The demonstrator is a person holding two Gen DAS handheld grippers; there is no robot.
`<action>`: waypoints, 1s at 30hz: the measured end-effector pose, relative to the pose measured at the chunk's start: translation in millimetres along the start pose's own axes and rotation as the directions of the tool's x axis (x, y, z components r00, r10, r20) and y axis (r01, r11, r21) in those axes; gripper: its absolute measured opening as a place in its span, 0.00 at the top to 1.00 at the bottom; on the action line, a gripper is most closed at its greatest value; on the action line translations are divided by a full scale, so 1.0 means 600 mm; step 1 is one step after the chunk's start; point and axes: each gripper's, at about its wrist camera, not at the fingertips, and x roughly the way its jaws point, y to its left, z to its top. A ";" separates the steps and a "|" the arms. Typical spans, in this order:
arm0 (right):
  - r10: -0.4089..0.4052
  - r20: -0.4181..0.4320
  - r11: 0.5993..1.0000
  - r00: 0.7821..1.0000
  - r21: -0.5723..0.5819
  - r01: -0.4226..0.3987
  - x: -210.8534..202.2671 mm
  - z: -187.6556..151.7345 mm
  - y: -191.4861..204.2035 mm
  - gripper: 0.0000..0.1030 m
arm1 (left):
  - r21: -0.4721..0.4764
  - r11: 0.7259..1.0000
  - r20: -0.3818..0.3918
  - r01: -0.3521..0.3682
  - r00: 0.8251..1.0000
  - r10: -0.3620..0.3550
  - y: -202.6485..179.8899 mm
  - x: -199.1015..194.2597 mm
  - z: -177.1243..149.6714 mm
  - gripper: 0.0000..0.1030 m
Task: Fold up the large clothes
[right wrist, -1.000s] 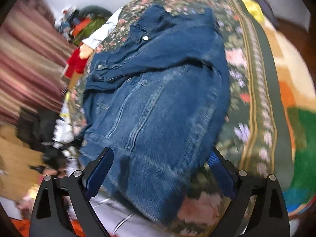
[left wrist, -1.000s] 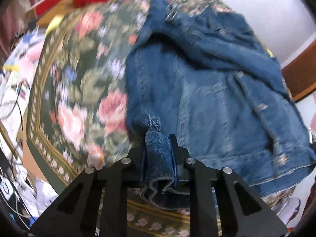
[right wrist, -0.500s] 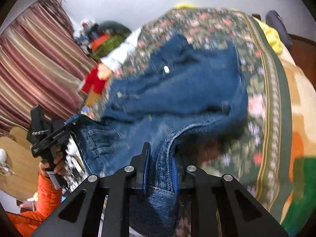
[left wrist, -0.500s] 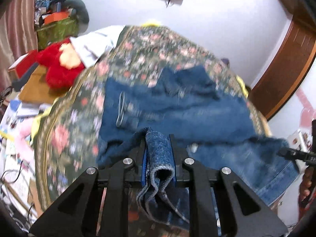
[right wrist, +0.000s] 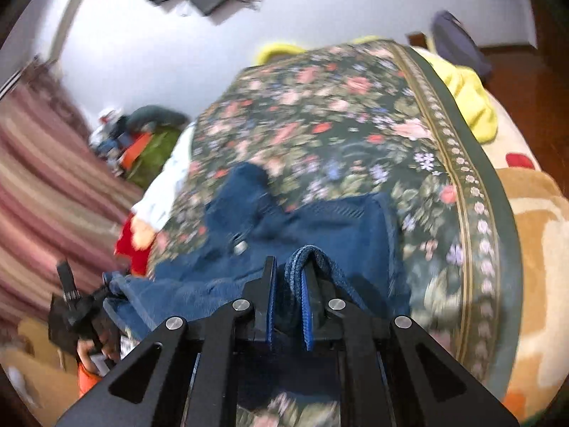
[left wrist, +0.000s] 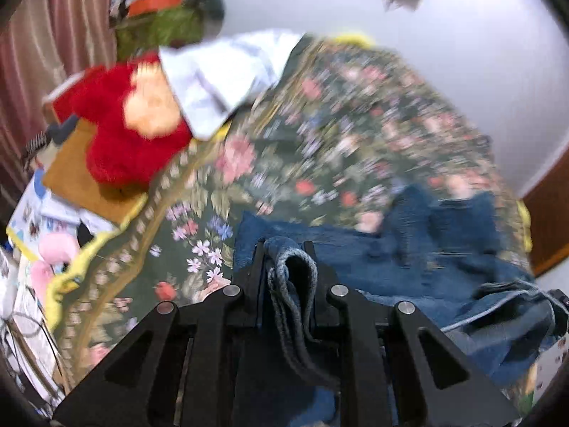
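A: Item, denim jacket [left wrist: 409,259]. Location?

B: Spread on floral bedspread [left wrist: 320,135], toward its near end. Hem lifted off it at two points.

A: Left gripper [left wrist: 286,249]?

B: Clamped on a doubled fold of denim, fold sticking up between the pads, rest of jacket trailing ahead and to the right across bedspread.

A: Right gripper [right wrist: 288,258]?

B: Closed tight on another fold of hem, jacket running ahead and left over bedspread.

A: Other entries beside bedspread?

B: Red plush toy [left wrist: 124,131] and white cloth [left wrist: 220,78] at its left edge; yellow fabric [right wrist: 469,92] at its right.
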 end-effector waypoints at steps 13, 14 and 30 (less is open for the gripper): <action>-0.204 -0.039 0.977 0.978 -0.064 0.201 -0.017 -0.001 -0.099 0.90 | 0.249 0.959 0.030 -0.134 0.991 0.131 -0.049 0.008 -0.035 0.61; -0.193 -0.040 0.976 0.980 -0.111 0.188 -0.027 -0.009 -0.078 0.90 | 0.249 0.961 0.052 -0.124 0.992 0.114 -0.049 -0.015 -0.032 0.54; -0.126 -0.318 0.870 0.940 -0.490 -0.050 0.142 -0.098 0.175 0.90 | 0.544 0.839 -0.053 -0.022 0.997 0.060 -0.160 0.009 -0.108 0.20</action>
